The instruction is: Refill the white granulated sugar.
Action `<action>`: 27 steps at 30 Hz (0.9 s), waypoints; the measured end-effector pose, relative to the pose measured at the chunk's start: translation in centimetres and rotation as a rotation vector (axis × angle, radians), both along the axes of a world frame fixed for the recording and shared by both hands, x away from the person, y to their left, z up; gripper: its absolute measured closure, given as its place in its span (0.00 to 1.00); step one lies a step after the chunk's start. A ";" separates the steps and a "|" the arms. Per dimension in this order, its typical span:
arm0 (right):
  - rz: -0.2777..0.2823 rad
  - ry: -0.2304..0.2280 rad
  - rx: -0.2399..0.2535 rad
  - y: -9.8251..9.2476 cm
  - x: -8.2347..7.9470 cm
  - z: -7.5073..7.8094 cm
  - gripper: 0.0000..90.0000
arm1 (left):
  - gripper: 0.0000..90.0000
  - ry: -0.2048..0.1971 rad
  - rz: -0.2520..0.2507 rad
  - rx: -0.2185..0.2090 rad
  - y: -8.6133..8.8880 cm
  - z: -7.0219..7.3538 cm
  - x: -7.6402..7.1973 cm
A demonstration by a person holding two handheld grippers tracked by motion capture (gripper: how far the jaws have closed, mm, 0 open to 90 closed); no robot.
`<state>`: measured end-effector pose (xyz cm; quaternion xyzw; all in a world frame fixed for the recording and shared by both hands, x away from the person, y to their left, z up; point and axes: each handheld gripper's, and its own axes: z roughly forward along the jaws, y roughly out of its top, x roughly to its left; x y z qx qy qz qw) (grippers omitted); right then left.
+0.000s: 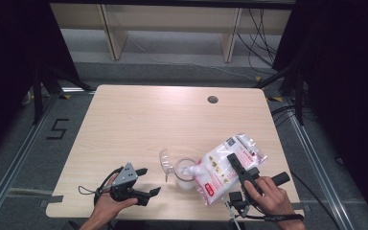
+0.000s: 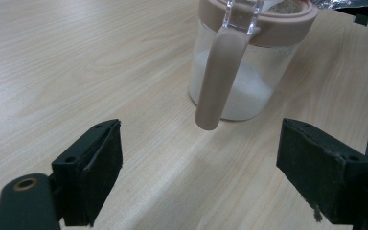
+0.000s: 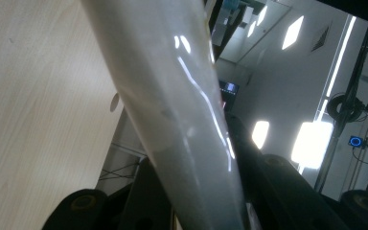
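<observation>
A clear jar [image 1: 186, 174] with a dusty-pink rim stands near the table's front edge, its hinged clear lid [image 1: 165, 163] flipped open to the left. White powder fills its lower part [image 2: 242, 93], and a pink strap [image 2: 218, 76] hangs down its side. A plastic bag of white granules [image 1: 223, 167] with red print leans over the jar's mouth, and my right gripper [image 1: 234, 163] is shut on it. The bag [image 3: 172, 96] runs up between that gripper's [image 3: 191, 191] jaws. My left gripper [image 1: 151, 180] rests open on the table left of the jar, its jaws [image 2: 201, 139] wide apart with nothing between them.
The light wooden table [image 1: 139, 120] has a round cable hole [image 1: 212, 99] at the back right. Wooden frames stand on the floor beyond it, with dark curtains on both sides. Metal floor rails run along the table's left and right.
</observation>
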<state>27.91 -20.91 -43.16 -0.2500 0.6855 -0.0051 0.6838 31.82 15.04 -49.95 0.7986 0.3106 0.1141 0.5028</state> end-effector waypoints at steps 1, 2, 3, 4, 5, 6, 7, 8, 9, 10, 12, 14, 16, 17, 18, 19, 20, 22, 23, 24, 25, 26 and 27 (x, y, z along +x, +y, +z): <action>0.002 0.001 0.001 0.0 0.0 0.0 0.85 | 0.17 -0.001 0.001 -0.005 0.0 0.0 0.0; -0.001 0.001 0.005 0.0 0.0 0.0 0.85 | 0.17 0.001 0.000 0.001 0.0 0.0 0.0; 0.007 -0.005 -0.005 0.1 0.0 0.1 0.85 | 0.17 -0.001 -0.002 0.001 0.0 0.0 0.0; -0.004 0.005 0.008 0.0 0.0 -0.1 0.85 | 0.17 -0.003 -0.004 0.002 0.0 0.0 0.0; -0.003 0.004 0.007 0.0 0.0 -0.1 0.85 | 0.17 -0.003 -0.004 0.002 0.0 0.0 0.0; -0.003 0.004 0.007 0.0 0.0 -0.1 0.85 | 0.17 -0.002 -0.003 0.002 0.0 0.0 0.0; -0.003 0.005 0.006 0.0 0.0 -0.1 0.85 | 0.17 -0.003 -0.003 0.003 0.0 0.0 0.0; -0.003 0.005 0.006 0.0 0.0 -0.1 0.85 | 0.17 -0.002 -0.003 0.003 0.0 0.0 0.0; -0.003 0.004 0.007 0.0 0.0 -0.1 0.85 | 0.17 -0.003 -0.003 0.002 0.0 0.0 0.0; 0.000 0.005 0.004 0.0 0.1 -0.1 0.85 | 0.17 -0.002 -0.003 0.002 0.0 0.0 0.0; -0.006 0.009 -0.008 -0.1 0.1 -0.1 0.86 | 0.17 -0.003 -0.004 0.003 0.0 0.0 0.0; 0.014 0.005 0.011 -0.2 0.3 -0.2 0.86 | 0.17 -0.002 -0.004 0.003 0.0 0.0 0.0; -0.002 0.030 0.000 -0.4 0.4 -0.4 0.86 | 0.17 -0.003 -0.004 0.003 0.0 0.0 0.0; 0.002 0.037 0.026 -0.5 0.6 -0.6 0.86 | 0.17 -0.001 -0.007 -0.002 0.0 0.0 0.0; -0.009 0.059 0.051 -0.7 0.6 -0.7 0.87 | 0.17 -0.013 -0.017 0.007 0.0 0.0 0.1; -0.006 0.062 0.040 -0.8 0.7 -0.7 0.87 | 0.17 -0.011 -0.015 0.007 0.0 0.0 0.1; 0.018 0.065 0.045 -0.8 1.0 -0.6 0.87 | 0.17 -0.011 -0.015 0.006 0.0 0.0 0.1; -0.003 0.119 0.075 -1.2 1.2 -0.9 0.88 | 0.17 -0.011 -0.015 0.006 0.0 0.0 0.1; -0.004 0.141 0.097 -1.3 1.4 -1.1 0.88 | 0.17 -0.011 -0.015 0.006 0.0 0.0 0.1; -0.022 0.184 0.163 -1.6 1.4 -1.5 0.88 | 0.17 -0.013 -0.014 0.009 0.0 0.0 0.1; -0.007 0.197 0.172 -1.7 1.7 -1.6 0.88 | 0.17 -0.013 -0.011 0.011 0.0 0.0 0.1; -0.004 0.208 0.181 -1.8 1.8 -1.7 0.89 | 0.17 -0.013 -0.012 0.011 0.0 0.0 0.1; -0.014 0.237 0.205 -1.9 1.9 -1.9 0.89 | 0.17 -0.013 -0.012 0.010 0.0 0.0 0.1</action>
